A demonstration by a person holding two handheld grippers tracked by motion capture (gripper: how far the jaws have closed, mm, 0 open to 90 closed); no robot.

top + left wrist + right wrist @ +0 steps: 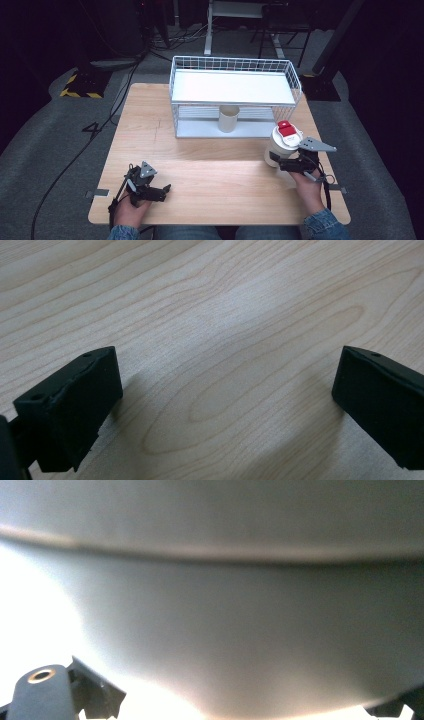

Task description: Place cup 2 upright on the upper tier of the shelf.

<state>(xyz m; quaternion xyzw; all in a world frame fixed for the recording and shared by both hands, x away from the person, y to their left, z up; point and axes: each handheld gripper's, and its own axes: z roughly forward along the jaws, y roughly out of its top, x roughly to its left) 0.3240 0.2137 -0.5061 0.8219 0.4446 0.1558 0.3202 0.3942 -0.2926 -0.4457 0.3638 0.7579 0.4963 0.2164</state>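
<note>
High view: right gripper (278,163) prob. clamps white cup (281,145); left gripper (159,191) idle.

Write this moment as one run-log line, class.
right gripper: shut on lidded cup | left gripper: open, low over table | beige cup: under wire rack

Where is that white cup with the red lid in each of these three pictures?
High view: the white cup stands right of centre, at the right gripper.
Left gripper view: not in it; wooden table between open jaws.
Right gripper view: its pale wall, very close.
Shared landmark: the table.
</note>
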